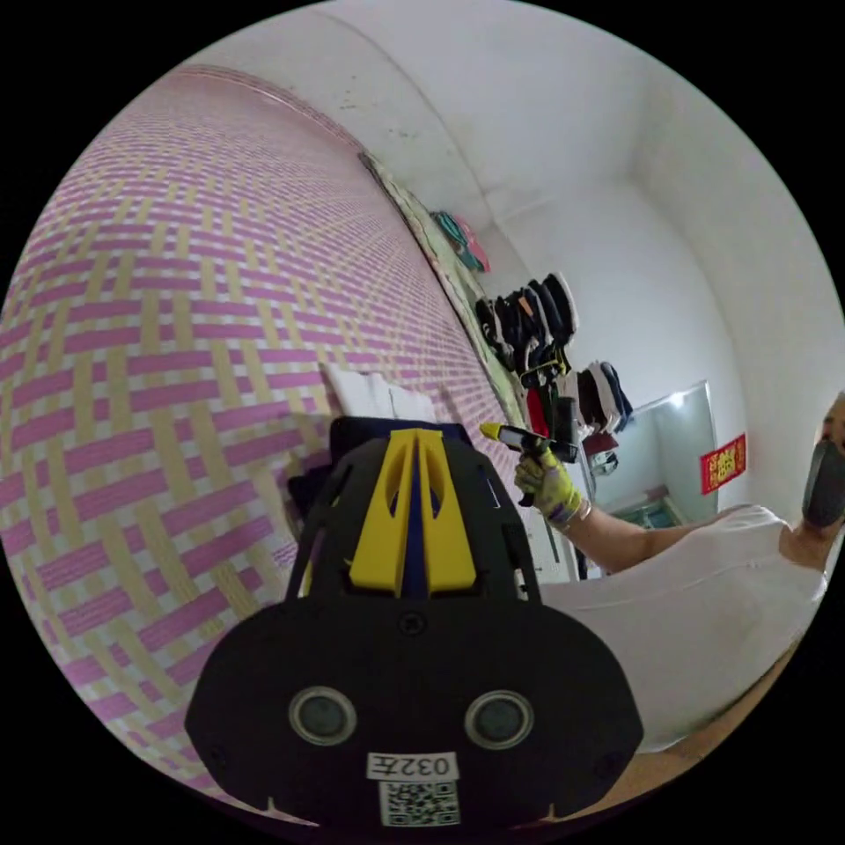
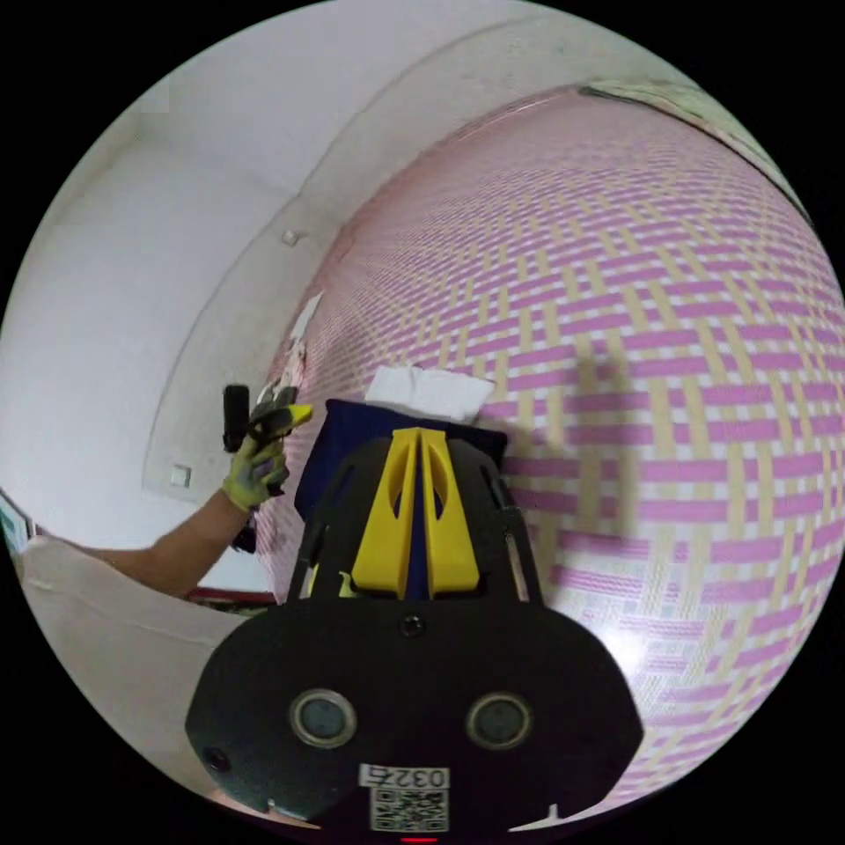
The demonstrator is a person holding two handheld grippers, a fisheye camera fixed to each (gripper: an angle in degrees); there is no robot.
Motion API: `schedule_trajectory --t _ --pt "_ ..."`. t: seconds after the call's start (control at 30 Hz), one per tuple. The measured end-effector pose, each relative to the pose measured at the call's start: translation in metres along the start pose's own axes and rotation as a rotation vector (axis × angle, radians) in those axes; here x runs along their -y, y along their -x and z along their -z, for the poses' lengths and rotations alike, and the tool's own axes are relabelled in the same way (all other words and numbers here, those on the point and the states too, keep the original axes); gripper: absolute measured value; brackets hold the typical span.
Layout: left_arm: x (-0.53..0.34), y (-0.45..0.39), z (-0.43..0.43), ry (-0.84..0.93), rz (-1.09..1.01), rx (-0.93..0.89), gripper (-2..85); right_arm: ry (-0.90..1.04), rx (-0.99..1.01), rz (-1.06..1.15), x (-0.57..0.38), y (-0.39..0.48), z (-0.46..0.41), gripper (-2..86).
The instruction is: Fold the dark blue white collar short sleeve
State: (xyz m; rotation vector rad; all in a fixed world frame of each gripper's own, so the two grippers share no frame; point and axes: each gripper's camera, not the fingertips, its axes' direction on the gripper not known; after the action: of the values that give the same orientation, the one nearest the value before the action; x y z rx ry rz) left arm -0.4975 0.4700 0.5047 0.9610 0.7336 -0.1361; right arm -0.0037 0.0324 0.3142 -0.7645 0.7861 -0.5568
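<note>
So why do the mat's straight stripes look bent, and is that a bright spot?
Left gripper view: the fisheye lens bows the woven mat into a dome. Right gripper view: same bulge, a soft shadow across the stripes, and a glare patch low on the mat near the right gripper.

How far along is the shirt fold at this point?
Mostly done, it seems: the dark blue shirt lies as a compact bundle on the pink woven mat, white collar at its far edge. The left gripper and right gripper hover at it, jaws together, apparently holding nothing. Possibly only tidying remains.
</note>
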Motion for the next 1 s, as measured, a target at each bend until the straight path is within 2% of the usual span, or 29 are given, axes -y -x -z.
schedule_trajectory --t 0.07,0.13,0.2,0.27,0.33,0.4,0.6,0.73,0.87,1.0 --pt "0.009 0.002 -0.018 0.051 0.023 0.032 -0.8 0.063 0.009 0.079 0.003 0.02 -0.022 -0.9" --pt "0.015 0.02 -0.04 0.144 0.174 0.184 -0.9 0.156 0.011 0.012 0.011 0.018 -0.055 -1.0" --pt "0.011 0.031 -0.037 0.079 0.239 0.114 -0.9 0.22 -0.019 -0.014 0.013 0.013 -0.072 -1.0" --pt "0.0 0.038 -0.029 -0.004 0.311 0.027 -0.9 0.205 -0.005 -0.04 0.011 0.011 -0.07 -0.9" --pt "-0.021 0.025 -0.015 -0.062 0.272 0.013 -1.0 0.148 -0.012 -0.026 -0.001 0.02 -0.052 -0.8" --pt "-0.041 0.007 -0.007 -0.048 0.213 0.044 -0.9 0.141 0.009 0.041 -0.017 0.032 -0.036 -0.7" --pt "-0.1 -0.046 -0.012 0.052 0.074 0.152 1.9 0.267 0.073 0.219 -0.097 0.061 -0.032 -0.9" --pt "-0.111 -0.053 -0.027 0.098 0.082 0.25 0.5 0.343 0.012 0.195 -0.123 0.048 -0.054 -1.0" --pt "-0.115 -0.059 -0.028 0.067 0.11 0.25 -0.4 0.354 -0.003 0.225 -0.13 0.045 -0.059 -1.0" --pt "-0.13 -0.08 -0.044 0.142 0.117 0.2 -1.0 0.358 -0.081 0.243 -0.138 0.039 -0.045 -0.9"
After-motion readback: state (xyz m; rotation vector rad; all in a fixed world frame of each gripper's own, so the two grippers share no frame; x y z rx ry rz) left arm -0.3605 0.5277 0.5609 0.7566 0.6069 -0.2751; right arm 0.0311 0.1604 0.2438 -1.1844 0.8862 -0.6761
